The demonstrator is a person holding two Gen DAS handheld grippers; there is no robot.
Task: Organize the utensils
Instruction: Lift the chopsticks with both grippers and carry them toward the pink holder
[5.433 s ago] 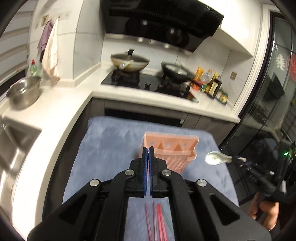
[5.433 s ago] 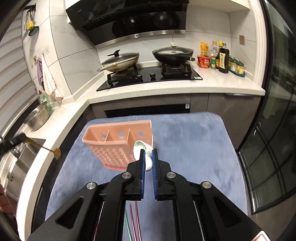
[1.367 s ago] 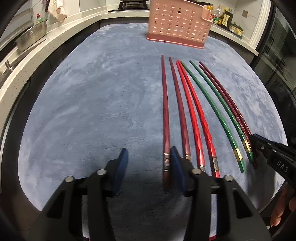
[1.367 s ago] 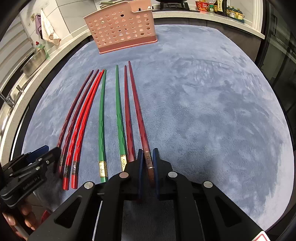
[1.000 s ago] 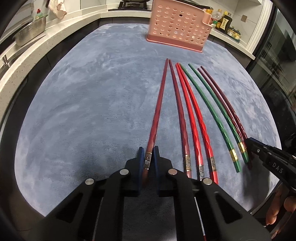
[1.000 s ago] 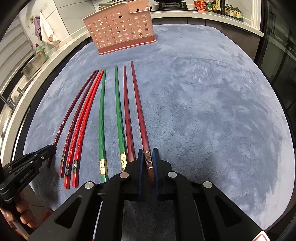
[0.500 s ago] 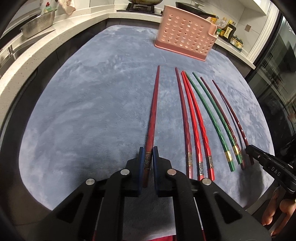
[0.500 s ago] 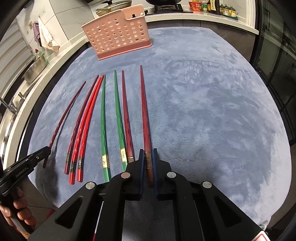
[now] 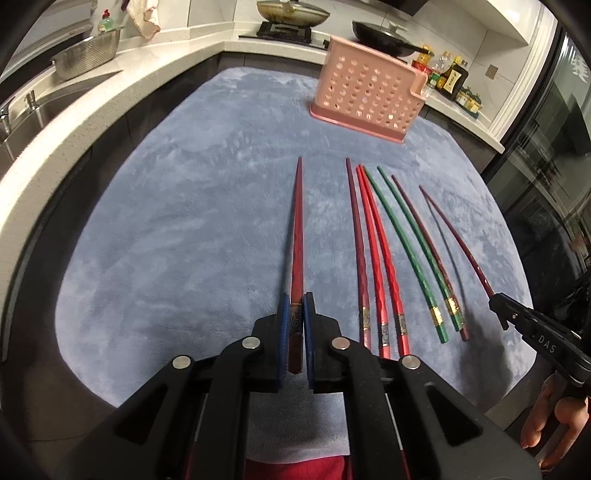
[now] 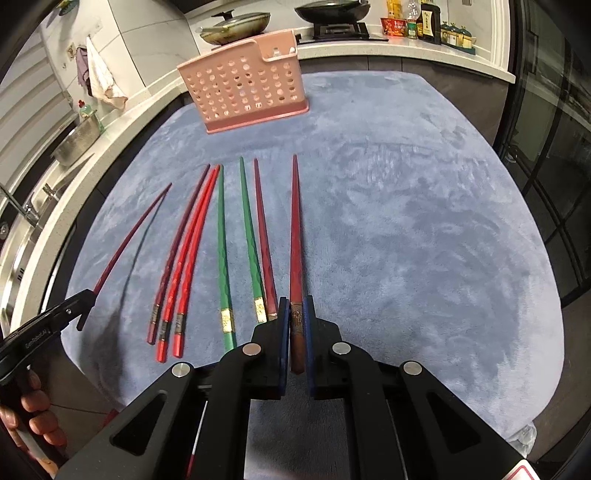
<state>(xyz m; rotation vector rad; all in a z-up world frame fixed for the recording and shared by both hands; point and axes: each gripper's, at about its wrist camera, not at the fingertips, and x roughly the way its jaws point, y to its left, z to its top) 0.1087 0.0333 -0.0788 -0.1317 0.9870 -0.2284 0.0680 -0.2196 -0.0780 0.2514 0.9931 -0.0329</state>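
Note:
My left gripper [image 9: 294, 314] is shut on the butt end of a dark red chopstick [image 9: 296, 236] and holds it above the blue-grey cloth [image 9: 184, 206], tip pointing away. My right gripper [image 10: 294, 317] is shut on another dark red chopstick [image 10: 295, 236], also lifted, tip pointing away. Several more chopsticks lie side by side on the cloth: dark red [image 9: 356, 236], bright red [image 9: 380, 251] and green [image 9: 406, 243]. The pink perforated utensil holder [image 9: 369, 92] stands at the far end of the cloth; it also shows in the right wrist view [image 10: 243, 88].
A white counter [image 9: 110, 85] curves around the left, with a sink and a steel colander [image 9: 86, 61]. A stove with pans [image 10: 236, 22] and sauce bottles [image 9: 447, 79] sit behind the holder. Dark glass doors [image 10: 546, 147] stand on the right.
Both grippers have lifted their chopsticks off the cloth and risen, so the row of chopsticks and the holder look farther away. The held chopsticks have separated from the row.

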